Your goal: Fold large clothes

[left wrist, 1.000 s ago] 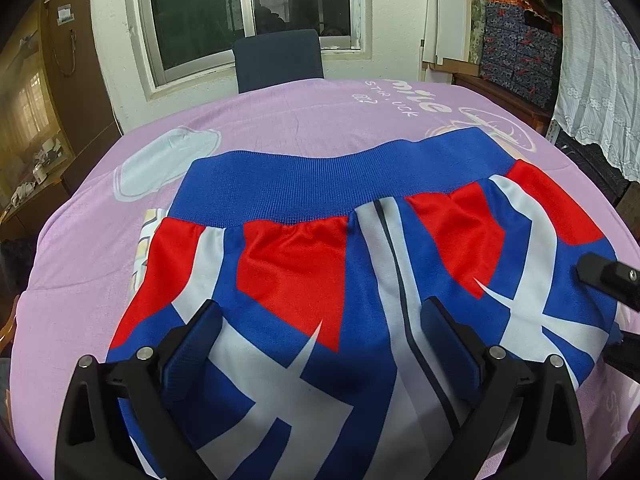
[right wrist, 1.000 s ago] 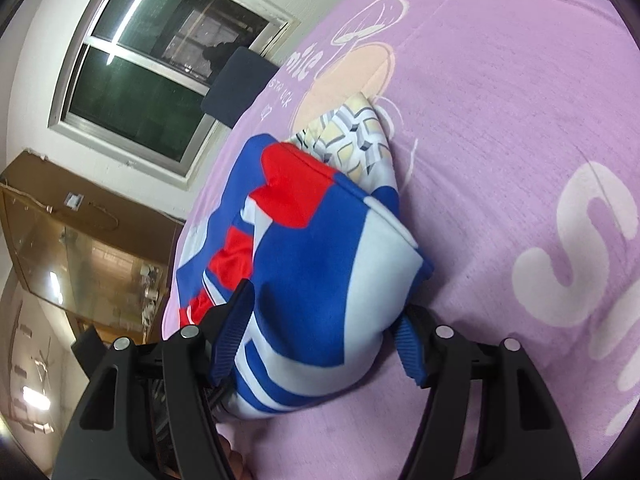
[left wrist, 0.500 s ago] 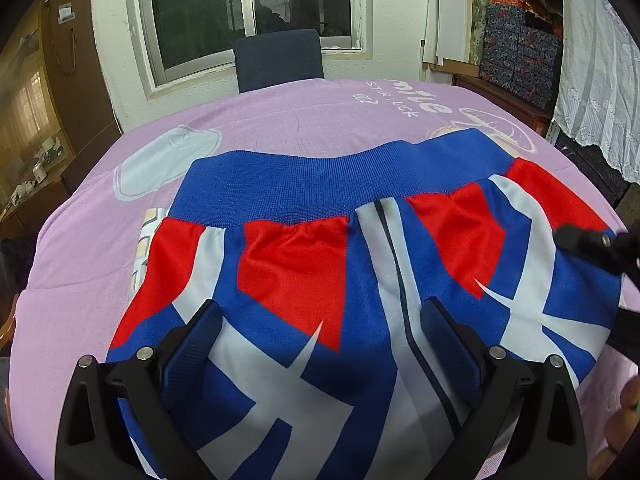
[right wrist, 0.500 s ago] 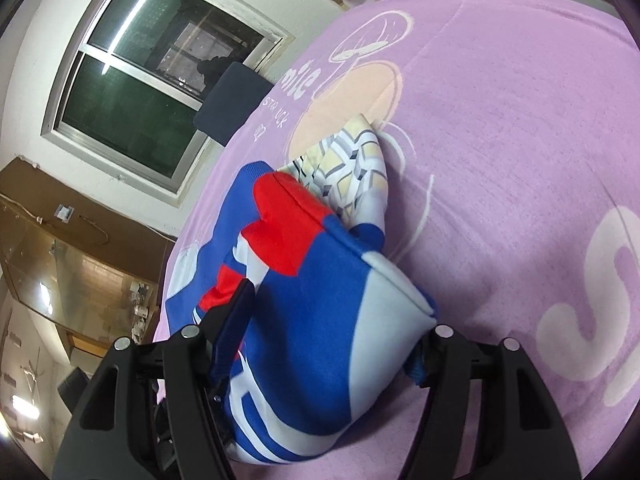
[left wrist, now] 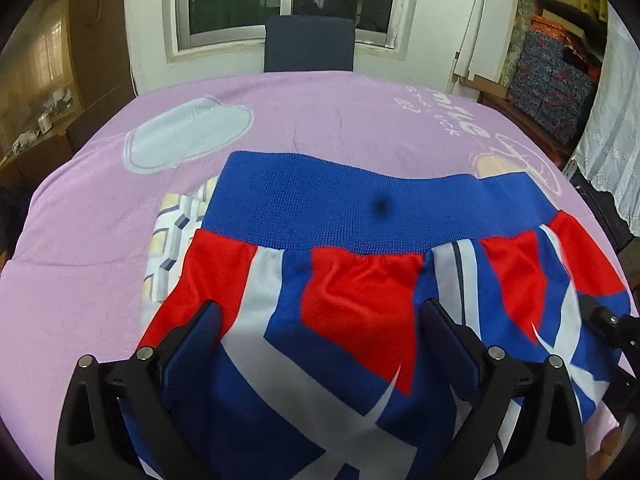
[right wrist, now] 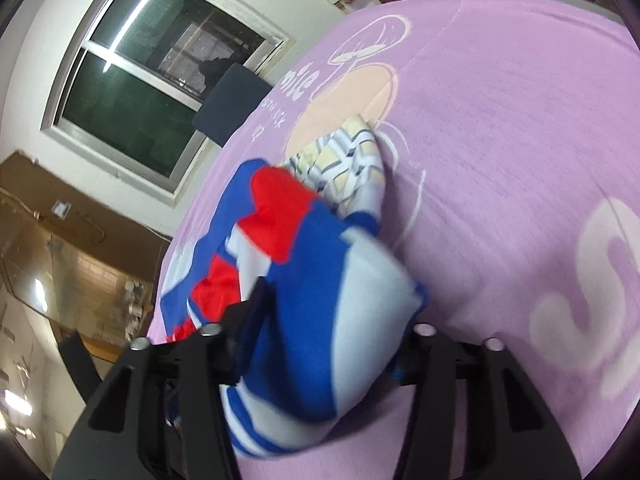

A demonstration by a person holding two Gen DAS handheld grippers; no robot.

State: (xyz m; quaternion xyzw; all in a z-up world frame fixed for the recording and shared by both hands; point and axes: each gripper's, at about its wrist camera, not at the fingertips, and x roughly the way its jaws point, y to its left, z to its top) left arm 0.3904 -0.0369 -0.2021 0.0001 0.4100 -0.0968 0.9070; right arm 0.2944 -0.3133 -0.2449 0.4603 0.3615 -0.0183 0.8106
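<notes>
Both pairs of jaws frame the same garment: the left gripper (left wrist: 320,328) stands with its blue pads wide apart above the cloth, gripping nothing, while the right gripper (right wrist: 332,320) has just been closing, and its pads now bunch a fold of the fabric between them. The red, white and blue jacket (left wrist: 360,280) lies on a pink cloth-covered table (left wrist: 100,280), its ribbed blue hem band (left wrist: 340,208) stretched across the far side. A yellow-and-grey patterned cloth (left wrist: 176,232) peeks out from under its left edge. Bare pink cloth lies open beyond the band and to the left. In the right wrist view, open cloth also spreads to the right of the bunched end. A dark chair back (left wrist: 308,44) stands at the table's far edge.
</notes>
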